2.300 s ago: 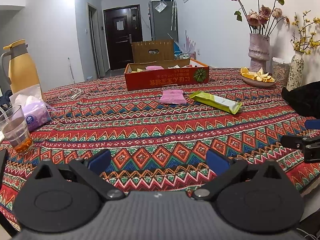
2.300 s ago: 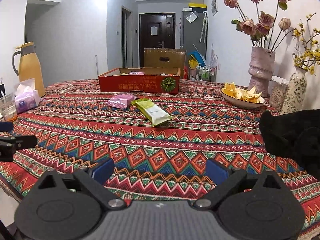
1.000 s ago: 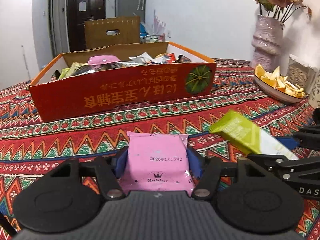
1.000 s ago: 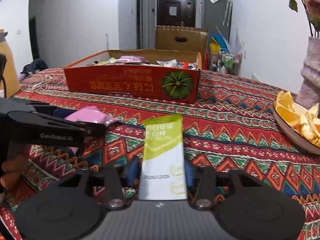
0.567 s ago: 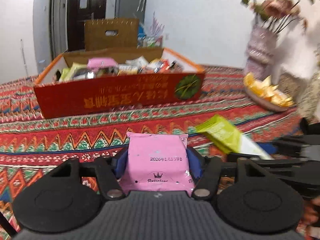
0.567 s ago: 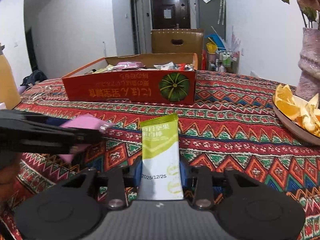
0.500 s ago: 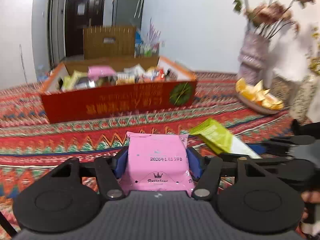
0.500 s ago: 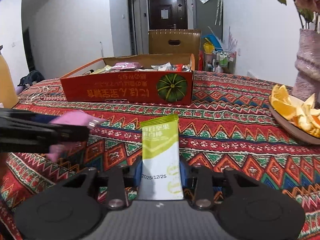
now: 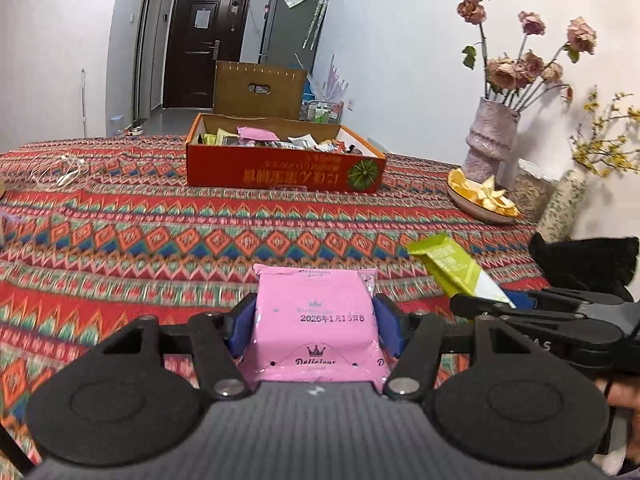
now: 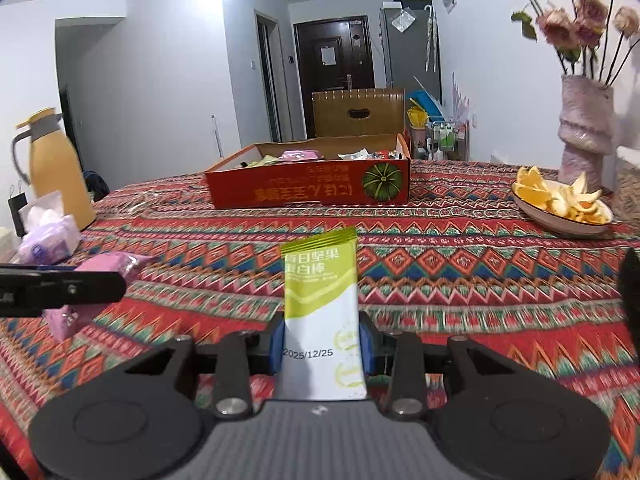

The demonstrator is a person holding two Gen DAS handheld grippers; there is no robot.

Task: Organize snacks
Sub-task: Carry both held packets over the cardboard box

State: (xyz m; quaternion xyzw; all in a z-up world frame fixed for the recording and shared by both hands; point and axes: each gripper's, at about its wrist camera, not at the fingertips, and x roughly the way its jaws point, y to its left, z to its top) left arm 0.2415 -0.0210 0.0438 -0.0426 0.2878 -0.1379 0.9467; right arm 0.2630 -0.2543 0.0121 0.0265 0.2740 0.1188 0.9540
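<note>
Pink snack packet (image 9: 314,320) and green bar (image 10: 322,320), lower ends hidden, sit pinched between fingers.

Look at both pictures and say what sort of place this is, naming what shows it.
Most likely a home dining or living room: a table under a patterned tablecloth, a vase of dried roses, a fridge by the dark front door, and a yellow thermos jug.
</note>
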